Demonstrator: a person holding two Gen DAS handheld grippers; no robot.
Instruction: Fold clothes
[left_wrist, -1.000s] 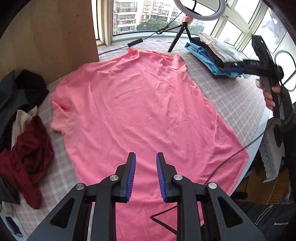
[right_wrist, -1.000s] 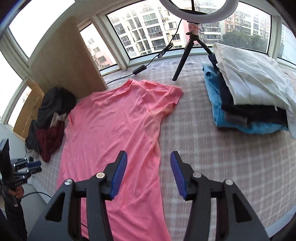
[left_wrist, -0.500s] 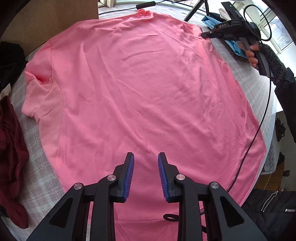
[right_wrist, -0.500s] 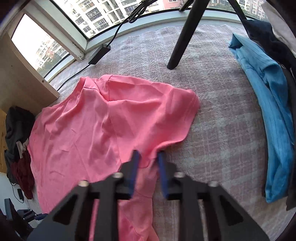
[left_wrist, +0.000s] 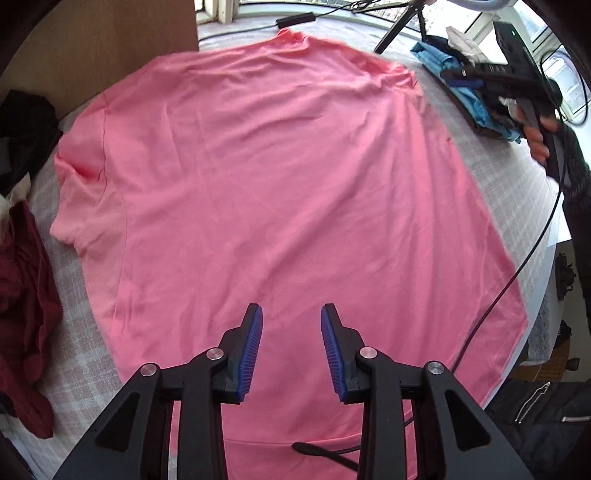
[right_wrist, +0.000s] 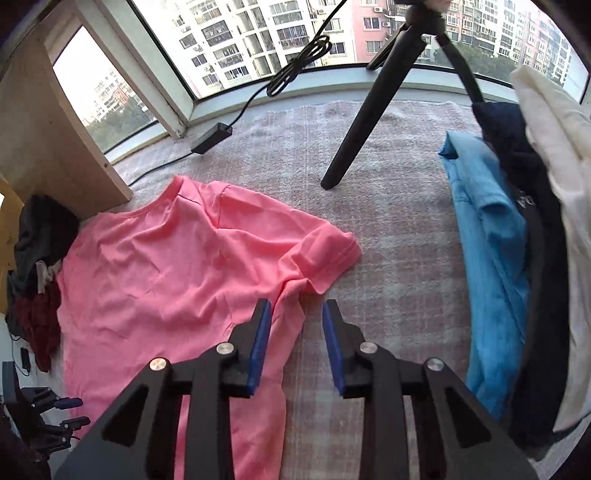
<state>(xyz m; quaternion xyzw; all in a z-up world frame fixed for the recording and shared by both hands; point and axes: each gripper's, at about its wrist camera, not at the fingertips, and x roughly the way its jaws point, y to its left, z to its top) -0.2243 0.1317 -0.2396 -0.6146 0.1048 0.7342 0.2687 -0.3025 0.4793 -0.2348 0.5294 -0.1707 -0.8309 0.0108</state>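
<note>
Pink shirt is lying spread flat on the surface. Right tongs are sitting open, straddling the side seam just under the sleeve at 12 o'clock; left tongs are hovering open over the hem end. Looks like a sleeve-side fold: right needs to close on that edge.

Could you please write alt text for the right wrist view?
The open right gripper straddles the side edge of a pink shirt just below its sleeve, on a checked cloth. Folded clothes lie right, a tripod leg behind.
</note>
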